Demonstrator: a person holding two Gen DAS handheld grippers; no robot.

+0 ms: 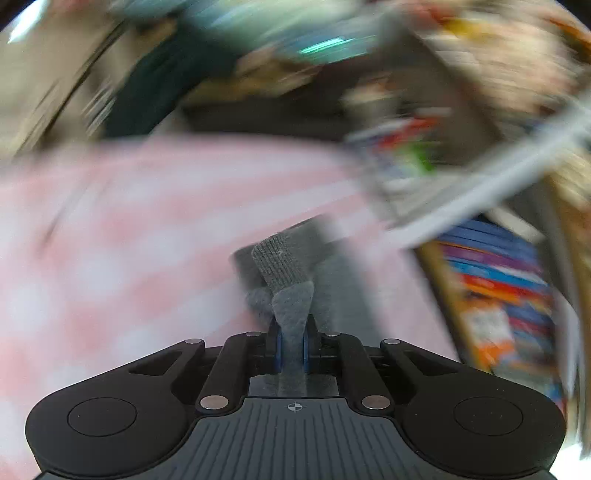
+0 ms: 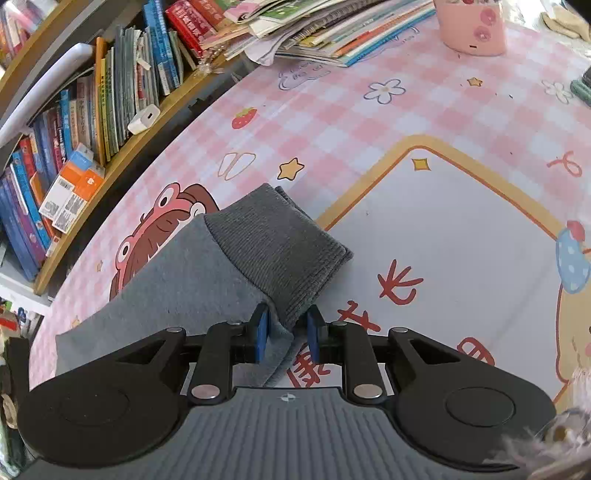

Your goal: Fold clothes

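A grey garment with a darker ribbed cuff lies on the pink checked tablecloth. In the right wrist view my right gripper straddles the cuff's near edge. Its blue pads stand apart, and a strip of table shows between the cloth and the right pad. The left wrist view is heavily motion-blurred. There my left gripper is shut on a fold of the grey garment, which rises from between the pads above the pink cloth.
A wooden shelf of upright books runs along the table's left edge. A pile of booklets and a pink container sit at the far side. Something furry shows at the lower right.
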